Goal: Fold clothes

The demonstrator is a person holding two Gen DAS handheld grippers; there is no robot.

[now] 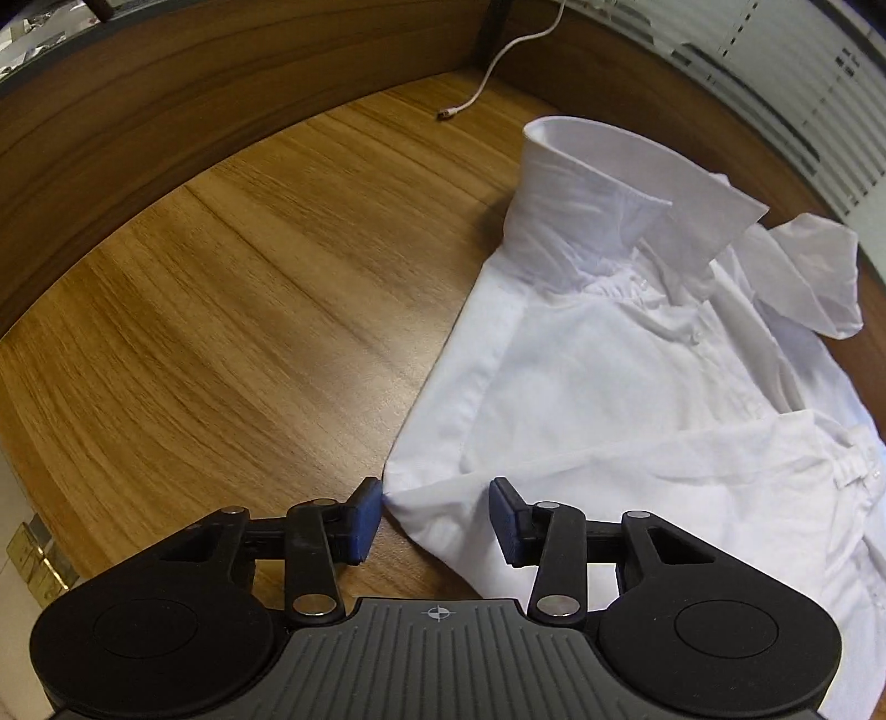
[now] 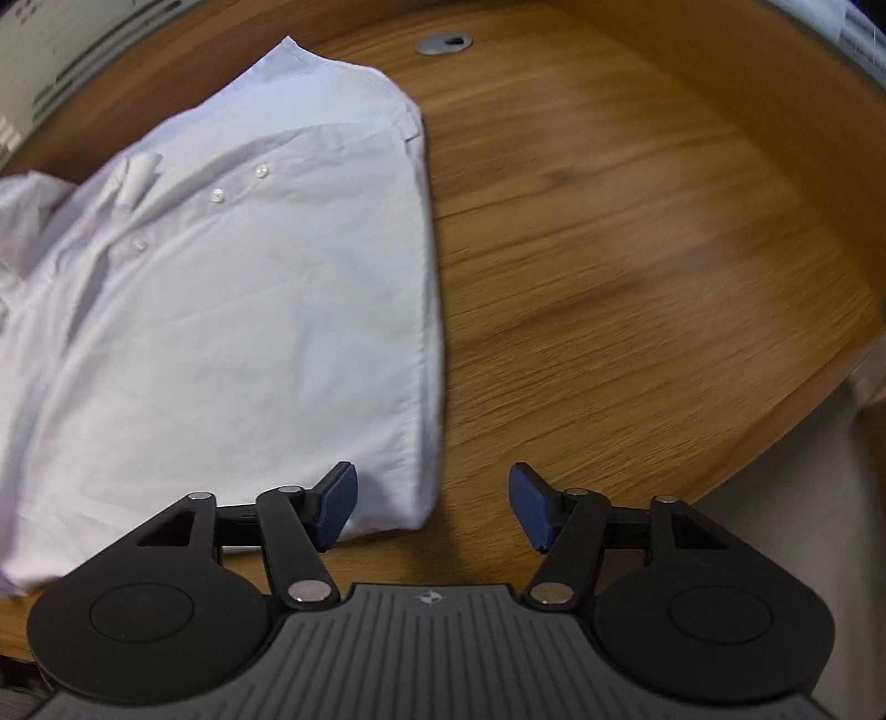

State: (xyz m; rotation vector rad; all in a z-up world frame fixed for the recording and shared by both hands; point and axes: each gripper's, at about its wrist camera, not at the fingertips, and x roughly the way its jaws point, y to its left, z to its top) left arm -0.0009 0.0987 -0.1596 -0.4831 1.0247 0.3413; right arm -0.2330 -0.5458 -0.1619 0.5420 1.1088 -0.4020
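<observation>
Shirt (image 1: 637, 376), one only, white woven cotton, lies partly folded on the wood-grain counter (image 1: 232, 310) in the left wrist view. Its stiff collar (image 1: 620, 166) stands upright at the shirt's far end, a short sleeve (image 1: 808, 277) bunches beside the collar, and one long sleeve is folded across the body nearer the camera. The left gripper (image 1: 437, 518) has its jaws open, two blue rubbery pads on black linkages, set either side of the shirt's near folded corner; the left pad touches the cloth edge, and the right pad lies over the cloth. One thin white cable (image 1: 498, 61) with a metal plug trails on the counter beyond the collar.

In the right wrist view the same shirt (image 2: 232, 310) shows a straight, crisp folded edge and three small pearly buttons (image 2: 217, 195) in a line. The right gripper (image 2: 434, 509) also has its jaws open, with the shirt's near corner between the pads; its left pad is over the cloth, its right pad over bare counter (image 2: 637, 249). One round grey metal grommet (image 2: 443, 42) sits in the counter beyond the shirt. The wood here is blurred.
</observation>
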